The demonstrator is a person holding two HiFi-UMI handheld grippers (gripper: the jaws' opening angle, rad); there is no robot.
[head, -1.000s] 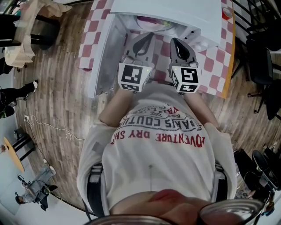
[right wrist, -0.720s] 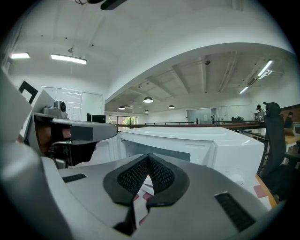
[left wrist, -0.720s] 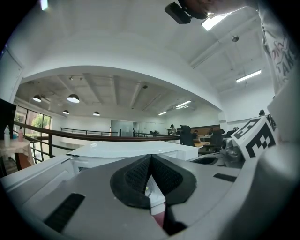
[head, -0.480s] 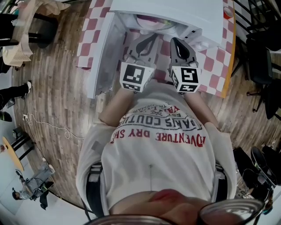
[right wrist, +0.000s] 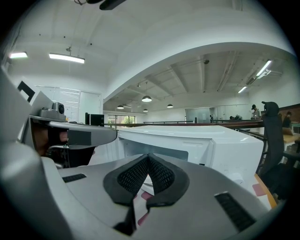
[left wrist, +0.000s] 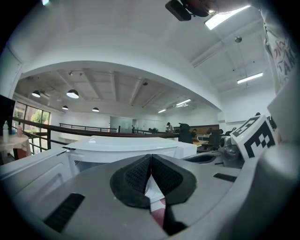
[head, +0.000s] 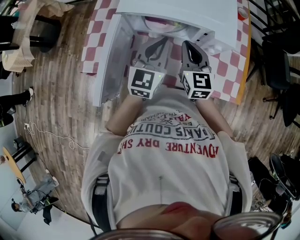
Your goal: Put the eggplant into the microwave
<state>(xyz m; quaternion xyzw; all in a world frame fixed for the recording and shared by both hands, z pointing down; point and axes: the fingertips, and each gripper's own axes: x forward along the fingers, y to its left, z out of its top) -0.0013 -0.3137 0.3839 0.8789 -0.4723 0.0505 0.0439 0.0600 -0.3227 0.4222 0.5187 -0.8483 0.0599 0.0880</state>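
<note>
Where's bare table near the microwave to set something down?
Bare checkered cloth lies right of the microwave, out to the table's orange edge; a narrower strip shows left of the open door. The mouth is crowded: left gripper and right gripper, both shut, sit side by side before it.

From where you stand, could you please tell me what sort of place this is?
Probably an open-plan office or lab hall, not a home kitchen: the white microwave stands on a checked tablecloth beside office chairs, under a high ceiling with pendant lamps.
</note>
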